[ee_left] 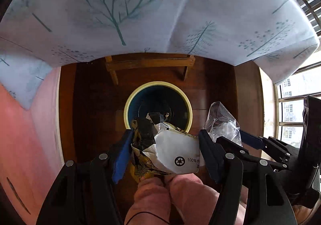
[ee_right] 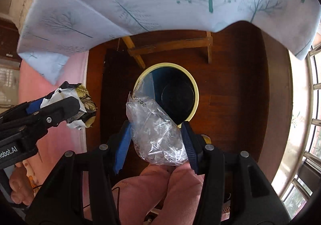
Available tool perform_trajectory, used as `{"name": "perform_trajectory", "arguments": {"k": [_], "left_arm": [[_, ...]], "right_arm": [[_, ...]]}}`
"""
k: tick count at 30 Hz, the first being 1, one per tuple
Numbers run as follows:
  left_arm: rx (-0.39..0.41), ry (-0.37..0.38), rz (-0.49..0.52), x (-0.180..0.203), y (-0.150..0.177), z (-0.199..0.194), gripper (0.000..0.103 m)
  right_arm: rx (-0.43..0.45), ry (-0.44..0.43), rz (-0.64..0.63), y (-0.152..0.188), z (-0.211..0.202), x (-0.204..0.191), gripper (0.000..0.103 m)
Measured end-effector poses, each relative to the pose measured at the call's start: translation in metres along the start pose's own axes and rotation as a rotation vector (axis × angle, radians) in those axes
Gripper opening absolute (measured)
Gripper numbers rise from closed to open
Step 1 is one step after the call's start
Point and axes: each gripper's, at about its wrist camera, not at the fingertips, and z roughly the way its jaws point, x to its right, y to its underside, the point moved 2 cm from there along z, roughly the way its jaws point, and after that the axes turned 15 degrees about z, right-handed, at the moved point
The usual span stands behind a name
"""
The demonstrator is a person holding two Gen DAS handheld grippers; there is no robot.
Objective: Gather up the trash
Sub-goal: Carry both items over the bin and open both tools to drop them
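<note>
Left wrist view: left gripper clamps a crumpled wrapper, its length across the jaws, above the bin; right gripper pinches a clear bag pointing binward.

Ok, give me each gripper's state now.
Left gripper: shut on crumpled paper packaging.
Right gripper: shut on clear plastic bag.

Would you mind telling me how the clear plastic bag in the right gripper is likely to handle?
The clear plastic bag looks thin and crumpled, so probably floppy and very light. Its glossy film may slip between the right gripper pads.
</note>
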Motion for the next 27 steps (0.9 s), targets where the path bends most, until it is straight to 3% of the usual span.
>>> {"name": "perform_trajectory", "arguments": {"k": [6,13,16,19,21,25,27], "left_arm": [[0.001,-0.004,0.045,-0.009,0.004,0.083,0.066],[-0.031,0.001,0.060,-0.023,0.003,0.140,0.068],[-0.028,0.039,0.060,-0.033,0.001,0.152,0.073],[-0.028,0.088,0.053,-0.045,0.000,0.156,0.086],[-0.019,0.100,0.048,-0.050,-0.001,0.156,0.086],[0.009,0.118,0.048,-0.050,0.000,0.139,0.087],[0.023,0.113,0.049,-0.050,0.002,0.129,0.087]], "right_arm": [[0.015,-0.002,0.111,-0.004,0.084,0.036,0.047],[0.017,-0.014,0.140,0.000,0.145,0.047,0.047],[0.018,-0.025,0.158,-0.006,0.163,0.047,0.048],[0.030,-0.048,0.173,-0.010,0.173,0.045,0.049],[0.034,-0.052,0.171,-0.011,0.176,0.042,0.051],[0.028,-0.065,0.150,-0.014,0.175,0.030,0.070],[0.034,-0.070,0.141,-0.017,0.171,0.023,0.073]]}}
